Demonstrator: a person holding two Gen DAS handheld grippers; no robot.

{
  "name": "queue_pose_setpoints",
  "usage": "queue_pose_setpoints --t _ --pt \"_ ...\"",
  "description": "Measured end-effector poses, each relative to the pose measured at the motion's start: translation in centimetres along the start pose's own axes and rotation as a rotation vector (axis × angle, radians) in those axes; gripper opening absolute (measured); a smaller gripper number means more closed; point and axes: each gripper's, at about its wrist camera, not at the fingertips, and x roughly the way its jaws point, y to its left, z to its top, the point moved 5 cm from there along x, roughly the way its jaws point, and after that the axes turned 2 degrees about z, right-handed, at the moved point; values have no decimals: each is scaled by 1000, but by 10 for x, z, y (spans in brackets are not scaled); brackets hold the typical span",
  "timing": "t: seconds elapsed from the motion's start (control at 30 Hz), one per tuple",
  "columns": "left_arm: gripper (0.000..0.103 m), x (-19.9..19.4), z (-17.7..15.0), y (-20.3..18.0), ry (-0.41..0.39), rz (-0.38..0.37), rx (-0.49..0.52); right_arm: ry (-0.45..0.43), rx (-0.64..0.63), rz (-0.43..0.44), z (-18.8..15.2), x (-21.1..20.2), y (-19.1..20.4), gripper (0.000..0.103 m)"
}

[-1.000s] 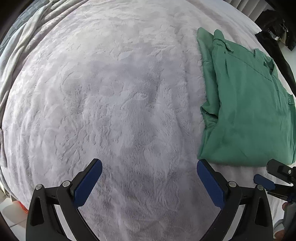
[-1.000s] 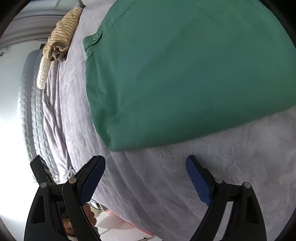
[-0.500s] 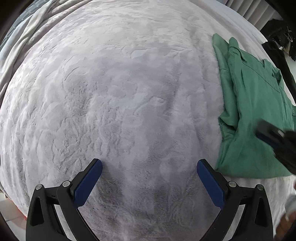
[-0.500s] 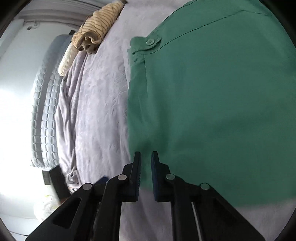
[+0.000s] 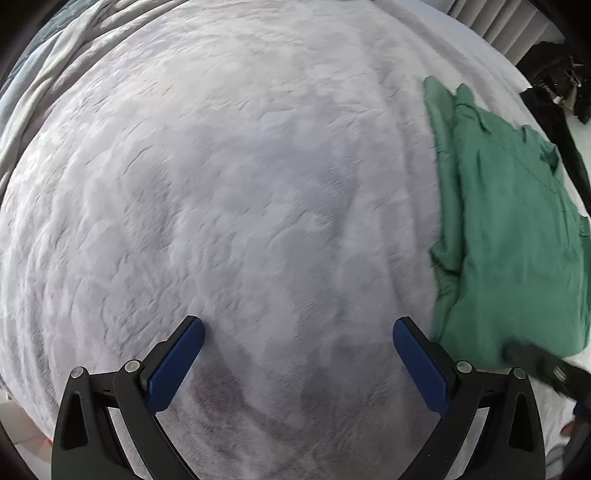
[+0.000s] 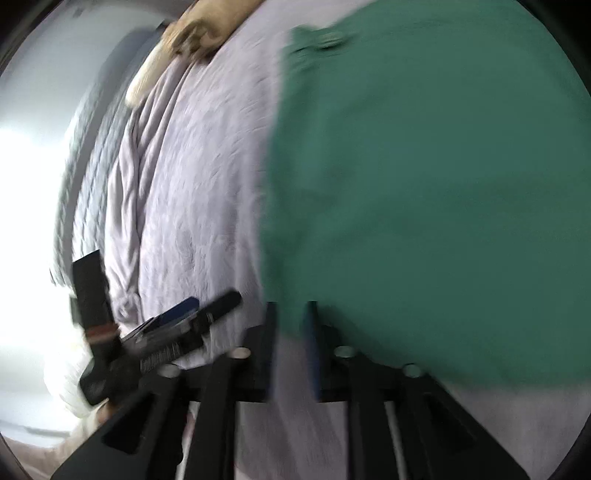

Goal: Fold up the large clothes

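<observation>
On the bed's near edge, right side: folded green shirt (image 5: pixel 513 236) lies flat on the grey blanket (image 5: pixel 258 184), collar end pointing toward the far edge.

Left claw (image 5: pixel 298 363): wide open, blue pads (image 5: pixel 173 365) well apart, nothing between them. It hangs over bare blanket beside the shirt's left edge; its right finger sits just beside the shirt's near-left corner, and I can't tell if they touch.

Right claw (image 6: pixel 290 345): nearly closed, fingers (image 6: pixel 309 347) separated only by a narrow gap. It sits at the shirt's (image 6: pixel 424 206) near-left corner and green fabric shows in the gap, so it reads as clamped on that corner. The right wrist view is motion-blurred, so the exact bite is hard to confirm. From the left wrist view the right claw (image 5: pixel 546 369) is a dark blur at the shirt's near edge.

Right wrist view also shows:
- left claw (image 6: pixel 173 325) low on the left, over the blanket (image 6: pixel 192 184), apart from the shirt
- tan striped garment (image 6: pixel 192 33) bunched at the bed's far edge, well apart from the shirt
- quilted grey bedding (image 6: pixel 88 177) along the blanket's left side

Dark items (image 5: pixel 554 81) sit off the bed past its far right corner.
</observation>
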Motion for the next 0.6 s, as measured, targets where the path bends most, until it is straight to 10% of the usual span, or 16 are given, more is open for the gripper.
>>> queue_pose_setpoints --t 0.07,0.43,0.47,0.5,0.53,0.6 --pt "103 0 6 -4 -5 -37 3 -32 110 62 -13 -18 -22 69" --pt "103 0 24 -36 23 -293 -38 -251 427 276 1 -10 -65 67" --pt "103 1 29 -38 43 -341 -49 -245 439 299 5 -8 -65 60" --pt "103 0 28 -42 54 -368 -54 -238 442 306 8 -6 -64 22" --pt "103 3 35 -45 71 -414 -63 -239 444 325 10 -9 -63 8" --pt "103 3 41 -56 107 -515 -81 -256 423 391 13 -20 -54 8"
